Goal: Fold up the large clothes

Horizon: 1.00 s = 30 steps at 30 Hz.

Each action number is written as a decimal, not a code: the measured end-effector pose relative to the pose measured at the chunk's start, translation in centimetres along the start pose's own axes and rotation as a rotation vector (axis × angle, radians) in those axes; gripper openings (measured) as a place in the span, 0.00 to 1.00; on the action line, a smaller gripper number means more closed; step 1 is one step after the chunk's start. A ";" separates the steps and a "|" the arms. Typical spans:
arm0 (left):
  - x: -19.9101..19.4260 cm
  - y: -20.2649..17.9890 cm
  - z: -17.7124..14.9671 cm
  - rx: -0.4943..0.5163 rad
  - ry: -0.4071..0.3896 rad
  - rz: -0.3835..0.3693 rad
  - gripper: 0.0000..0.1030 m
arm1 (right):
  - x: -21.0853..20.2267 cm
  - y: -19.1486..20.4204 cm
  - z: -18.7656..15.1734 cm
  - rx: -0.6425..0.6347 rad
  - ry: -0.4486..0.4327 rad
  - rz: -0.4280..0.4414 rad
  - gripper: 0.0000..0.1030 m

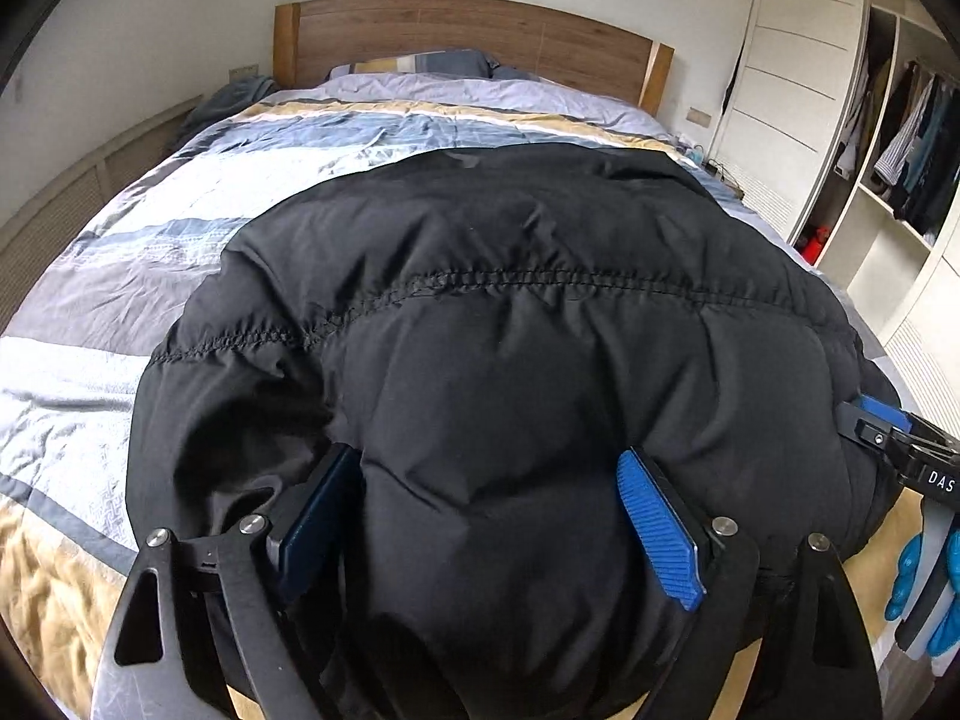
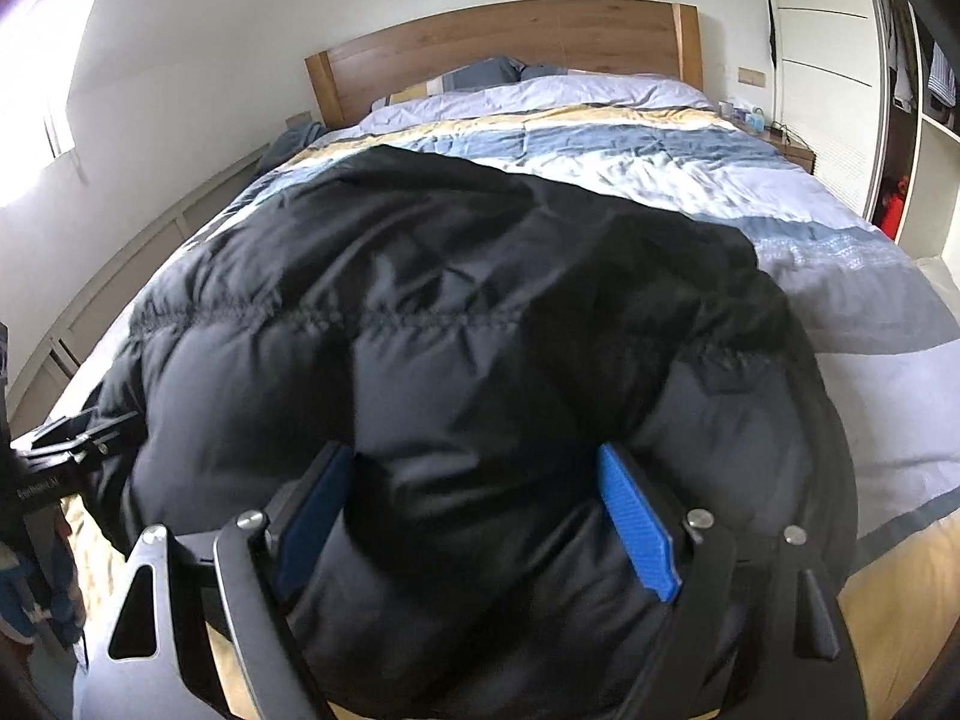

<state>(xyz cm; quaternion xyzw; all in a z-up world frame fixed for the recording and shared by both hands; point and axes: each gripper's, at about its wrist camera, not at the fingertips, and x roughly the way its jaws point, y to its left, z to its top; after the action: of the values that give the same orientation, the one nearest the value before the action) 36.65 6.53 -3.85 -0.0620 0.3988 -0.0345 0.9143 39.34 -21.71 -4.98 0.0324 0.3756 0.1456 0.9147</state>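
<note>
At the foot edge of the bed (image 1: 90, 276), I have both tools clamped on a black puffer jacket (image 1: 510, 312) spread over the striped quilt. My left tool (image 1: 489, 519) pinches a thick bulge of its near hem; my right tool (image 2: 477, 513) bites the same hem further along, toward the bed's right edge.

a matt black puffer jacket (image 1: 510, 312) of smooth quilted cloth lies on a striped cotton-look duvet (image 1: 120, 276). ribbed blue plastic pads (image 1: 660, 534) line the gripper; at 12 o'clock, a satin-finished wooden headboard (image 1: 468, 36).
</note>
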 end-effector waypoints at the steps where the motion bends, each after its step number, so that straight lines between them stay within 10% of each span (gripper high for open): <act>1: 0.1 0.0 0.0 0.000 0.000 0.000 0.85 | -0.1 -0.4 -0.1 0.004 0.000 -0.007 0.80; 12: -1.0 1.0 0.4 -0.021 -0.026 0.010 0.86 | -2.2 -4.3 0.0 0.064 0.005 -0.108 0.80; 30: 5.4 -0.1 9.7 -0.038 -0.006 0.025 0.86 | 6.0 5.3 8.4 0.007 -0.055 0.020 0.80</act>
<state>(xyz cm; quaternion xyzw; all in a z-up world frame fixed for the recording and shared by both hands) 47.44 6.62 -1.17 -0.0747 0.3973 -0.0154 0.9145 47.96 -14.43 -2.17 0.0434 0.3507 0.1526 0.9230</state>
